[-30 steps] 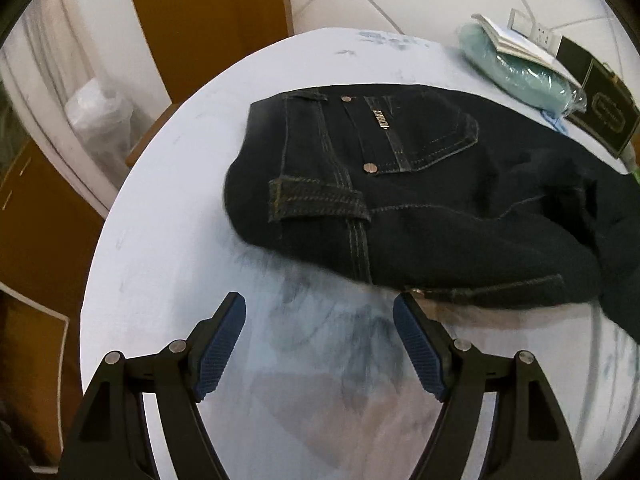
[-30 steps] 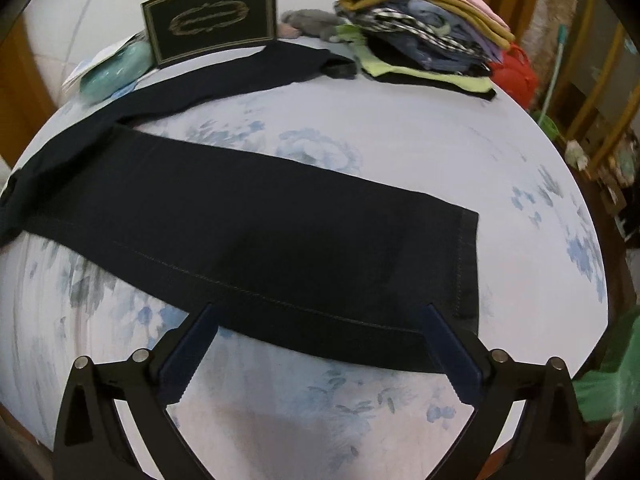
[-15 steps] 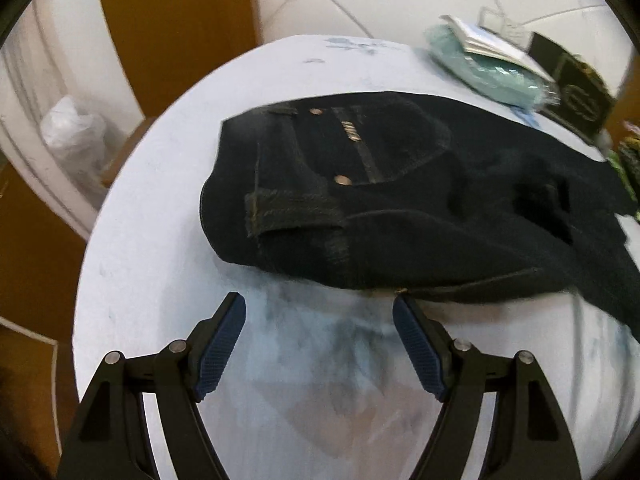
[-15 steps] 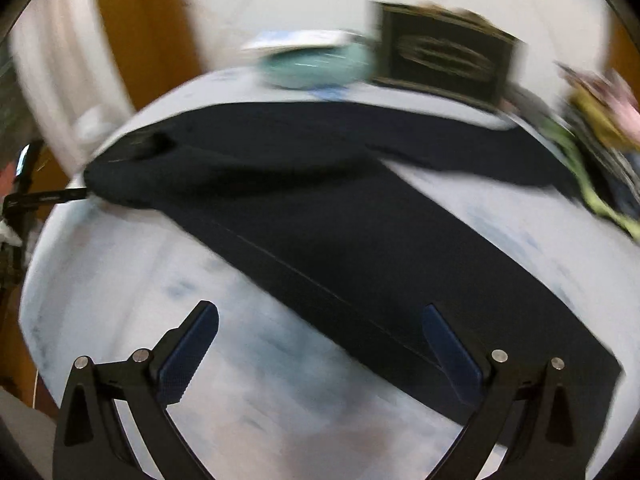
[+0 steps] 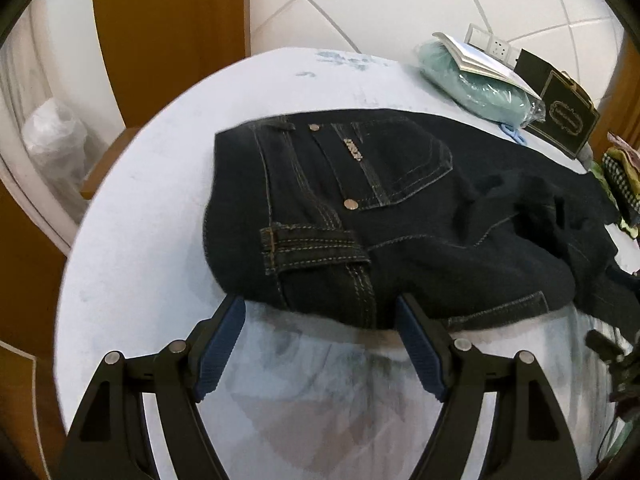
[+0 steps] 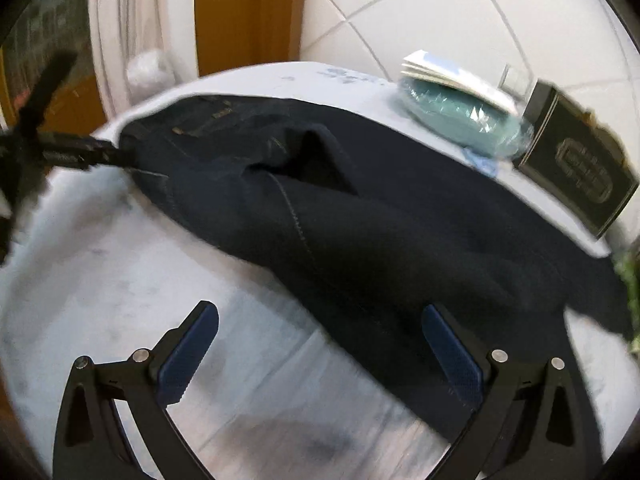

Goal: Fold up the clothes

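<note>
1. Dark denim jeans (image 5: 400, 216) lie spread on the pale floral desk (image 5: 152, 208), waistband end toward the left gripper (image 5: 320, 316), one leg running off toward the far right.
2. The left gripper has its jaws wide apart, nothing pinched, tips just at the near waistband edge beside the belt loop (image 5: 312, 248).
3. The right gripper (image 6: 320, 328) is also wide open and empty, over the leg and bare cloth.
4. By the look of it, this is heavy, stiff-ish denim: it should drape slowly, hold a crease, and not slip. The thick stitched waistband looks the best hold; the hem suits the other jaws.
5. A rumpled fold sits mid-garment at the crotch (image 6: 312, 160); what lies beneath it can't be made out.
6. The leg ends are cut off, and the right wrist view is smeared with motion blur.
7. A teal bagged bundle (image 5: 476, 84) and a dark box (image 5: 564, 116) stand behind, well clear.
</note>
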Demonstrator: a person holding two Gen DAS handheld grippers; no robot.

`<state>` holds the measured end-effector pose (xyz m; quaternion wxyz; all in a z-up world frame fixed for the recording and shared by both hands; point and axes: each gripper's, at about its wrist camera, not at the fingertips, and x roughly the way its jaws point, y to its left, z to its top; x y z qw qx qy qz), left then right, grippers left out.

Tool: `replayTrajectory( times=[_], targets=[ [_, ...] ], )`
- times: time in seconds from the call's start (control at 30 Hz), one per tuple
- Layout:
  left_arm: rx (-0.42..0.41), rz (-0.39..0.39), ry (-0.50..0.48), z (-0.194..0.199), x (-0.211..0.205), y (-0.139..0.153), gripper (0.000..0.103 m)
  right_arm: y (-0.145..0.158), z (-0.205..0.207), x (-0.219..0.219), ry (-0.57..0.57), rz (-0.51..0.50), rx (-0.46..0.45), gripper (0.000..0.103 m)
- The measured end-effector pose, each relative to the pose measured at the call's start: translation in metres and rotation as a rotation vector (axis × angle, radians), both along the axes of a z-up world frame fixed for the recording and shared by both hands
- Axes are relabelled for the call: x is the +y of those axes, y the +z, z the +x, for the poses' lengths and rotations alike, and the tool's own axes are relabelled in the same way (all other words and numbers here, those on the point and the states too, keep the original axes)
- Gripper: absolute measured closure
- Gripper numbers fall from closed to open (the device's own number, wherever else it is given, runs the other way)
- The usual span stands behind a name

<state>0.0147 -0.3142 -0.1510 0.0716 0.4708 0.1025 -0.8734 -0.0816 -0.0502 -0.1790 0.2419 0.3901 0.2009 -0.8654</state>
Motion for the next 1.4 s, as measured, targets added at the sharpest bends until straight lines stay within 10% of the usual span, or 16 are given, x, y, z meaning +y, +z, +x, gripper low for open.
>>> replayTrajectory(
  times=[0.07, 0.17, 0.37, 0.47, 0.6, 0.73, 0.8, 0.87, 1.07, 1.17, 1.4],
  targets=[
    [0.025, 0.06, 0.009, 0.001, -0.006, -0.003, 0.032, -0.009, -0.006, -0.007, -0.023, 0.077, 0.051, 0.006],
    [0.038, 0.059, -0.02, -0.002, -0.001, 0.003, 0.057, -0.013, -0.019, -0.003, -0.083, 0.147, 0.076, 0.087],
    [0.096, 0.021, -0.07, -0.03, 0.006, 0.07, 0.071, 0.063, -0.045, 0.043, -0.178, -0.074, 0.151, 0.095],
    [0.129, 0.005, -0.124, -0.076, 0.014, 0.102, 0.091, 0.091, -0.094, 0.072, -0.229, -0.149, 0.123, 0.095],
    [0.074, -0.125, -0.118, -0.186, 0.033, 0.105, 0.089, 0.067, -0.191, 0.092, -0.305, -0.15, -0.037, 0.092],
    [-0.008, -0.059, -0.082, -0.233, 0.031, 0.094, 0.07, 0.025, -0.246, 0.118, -0.402, -0.14, -0.221, 0.052],
    [0.022, -0.055, -0.088, -0.218, 0.031, 0.102, 0.033, 0.027, -0.241, 0.132, -0.413, -0.188, -0.215, 0.041],
    [0.038, -0.07, -0.107, -0.198, 0.03, 0.106, 0.027, 0.036, -0.229, 0.148, -0.428, -0.236, -0.186, 0.033],
    [-0.004, -0.109, -0.11, -0.137, 0.026, 0.082, 0.026, 0.064, -0.176, 0.195, -0.441, -0.339, -0.128, 0.031],
    [-0.042, -0.096, -0.092, -0.126, 0.024, 0.052, 0.026, 0.068, -0.137, 0.216, -0.475, -0.329, -0.105, 0.007],
    [-0.071, -0.084, -0.075, -0.14, 0.038, 0.0, 0.026, 0.055, -0.054, 0.29, -0.657, -0.221, -0.131, 0.004]
  ],
)
